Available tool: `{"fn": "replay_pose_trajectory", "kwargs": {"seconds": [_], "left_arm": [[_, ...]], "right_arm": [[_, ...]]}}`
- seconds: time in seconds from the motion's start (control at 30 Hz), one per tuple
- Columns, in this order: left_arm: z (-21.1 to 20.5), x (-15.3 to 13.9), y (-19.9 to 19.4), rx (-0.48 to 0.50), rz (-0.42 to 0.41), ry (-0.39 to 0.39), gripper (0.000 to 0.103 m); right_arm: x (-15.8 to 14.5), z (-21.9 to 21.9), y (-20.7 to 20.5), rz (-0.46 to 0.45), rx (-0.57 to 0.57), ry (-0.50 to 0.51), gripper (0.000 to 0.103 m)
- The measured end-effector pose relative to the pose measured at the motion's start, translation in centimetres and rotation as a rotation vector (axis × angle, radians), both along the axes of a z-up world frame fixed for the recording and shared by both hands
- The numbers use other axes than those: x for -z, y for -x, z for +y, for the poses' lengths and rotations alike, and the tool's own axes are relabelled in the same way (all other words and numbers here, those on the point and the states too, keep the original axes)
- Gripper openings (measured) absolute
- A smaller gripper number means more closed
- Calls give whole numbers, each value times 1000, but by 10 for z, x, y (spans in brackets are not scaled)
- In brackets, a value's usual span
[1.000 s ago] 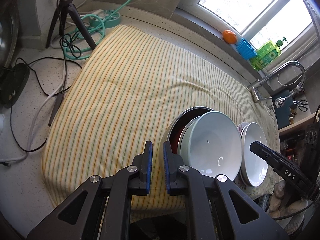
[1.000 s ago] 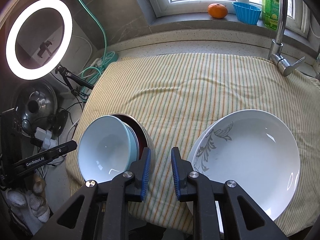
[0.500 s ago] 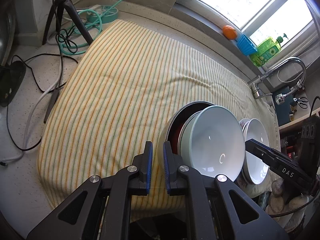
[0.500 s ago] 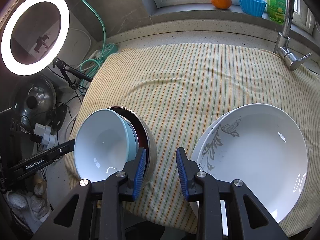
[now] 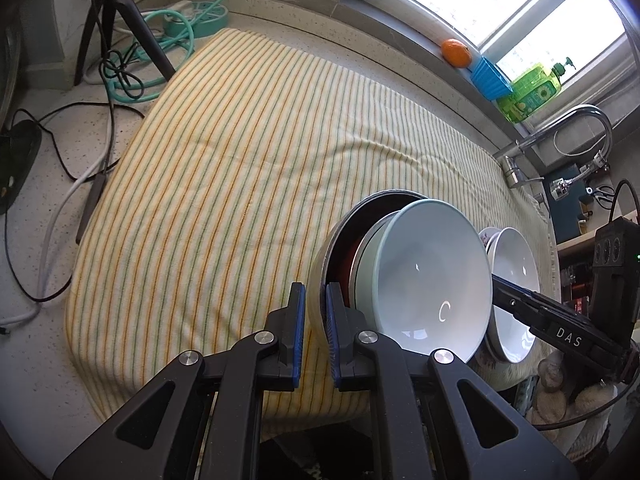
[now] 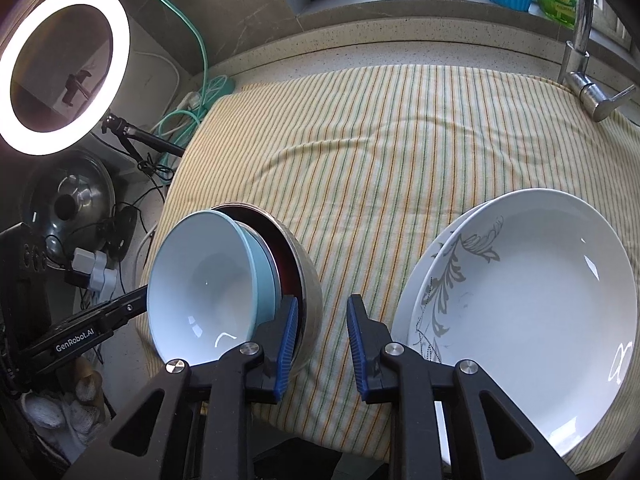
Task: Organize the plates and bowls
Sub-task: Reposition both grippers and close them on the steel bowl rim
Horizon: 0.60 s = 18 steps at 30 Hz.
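Left tongs [image 5: 316,324] clenched on the rim of the steel bowl [image 5: 320,280], one finger outside the wall and one inside, holding the nested stack tilted above the striped cloth [image 5: 240,160]; whether the bowl's underside touches the cloth cannot be told. Inside the steel bowl, to the right of these tongs, sit a dark red bowl [image 5: 347,252] and, frontmost, a pale blue bowl [image 5: 432,280]. Right tongs [image 6: 322,340] released, jaws well apart: the left finger lies just beside the steel bowl's wall, the right finger just beside the white plates [image 6: 520,320], which are stacked on the cloth to the right, the lower one bearing a grey leaf pattern [image 6: 452,276]. Likely hazards: the tilt could let the blue bowl slide out of the stack, since only the steel rim is gripped; a thin metal edge may slip between the pads; the open right finger could knock the plates near the cloth's front edge.
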<state>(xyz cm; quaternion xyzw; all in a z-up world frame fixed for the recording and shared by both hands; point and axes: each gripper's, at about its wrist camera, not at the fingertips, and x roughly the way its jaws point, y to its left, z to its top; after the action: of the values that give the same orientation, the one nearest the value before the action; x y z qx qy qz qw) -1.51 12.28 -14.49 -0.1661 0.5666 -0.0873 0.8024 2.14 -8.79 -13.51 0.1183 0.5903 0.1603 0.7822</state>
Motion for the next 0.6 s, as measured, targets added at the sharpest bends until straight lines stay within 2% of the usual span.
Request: {"fn": "replay_pose_trajectory", "kwargs": {"seconds": [0.23, 0.37, 0.6], "left_arm": [[-2, 3, -2, 9, 10, 6, 8], [-3, 5, -3, 10, 17, 14, 7], [-4, 5, -2, 14, 11, 1, 6]], "right_arm": [[4, 1, -1, 18, -4, -4, 19], [6, 7, -1, 28, -26, 2, 13], [4, 18, 0, 11, -57, 46, 9]]}}
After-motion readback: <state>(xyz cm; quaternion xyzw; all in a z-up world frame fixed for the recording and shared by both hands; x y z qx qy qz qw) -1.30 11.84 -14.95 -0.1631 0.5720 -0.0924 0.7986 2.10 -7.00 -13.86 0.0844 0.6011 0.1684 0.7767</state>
